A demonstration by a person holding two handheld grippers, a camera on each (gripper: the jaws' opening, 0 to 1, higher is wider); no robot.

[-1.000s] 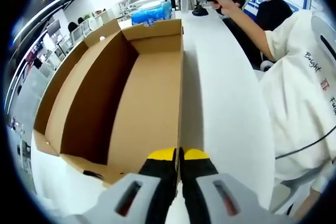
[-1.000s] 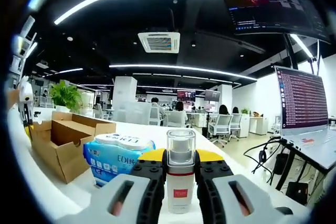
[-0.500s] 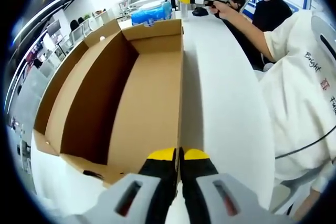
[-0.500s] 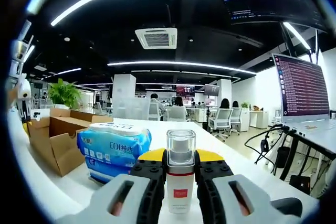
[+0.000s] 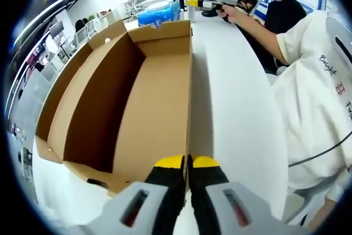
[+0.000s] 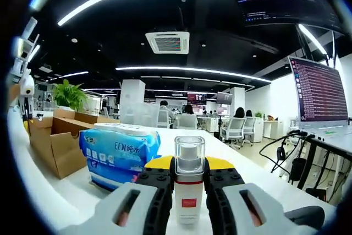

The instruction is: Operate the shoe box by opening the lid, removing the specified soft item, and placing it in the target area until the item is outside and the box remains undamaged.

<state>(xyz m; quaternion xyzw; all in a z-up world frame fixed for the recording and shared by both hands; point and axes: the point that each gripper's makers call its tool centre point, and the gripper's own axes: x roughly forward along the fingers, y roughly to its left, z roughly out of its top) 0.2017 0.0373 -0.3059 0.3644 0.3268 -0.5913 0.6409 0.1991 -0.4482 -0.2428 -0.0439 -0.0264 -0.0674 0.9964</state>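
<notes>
Two yellow-tipped jaws of the left gripper (image 5: pixel 187 163) are pressed together at the open shoe box (image 5: pixel 132 92) wall; its near end is cut off. In the right gripper view, the right gripper (image 6: pixel 190 164) is seen pinching a small bottle (image 6: pixel 189 185), base hidden, beside the tissue pack (image 6: pixel 118 155).

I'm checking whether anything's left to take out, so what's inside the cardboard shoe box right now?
The shoe box lies open, showing a bare brown floor and walls; no item is visible inside. The near corner by the left gripper, shut on the box's edge, is hidden.
</notes>
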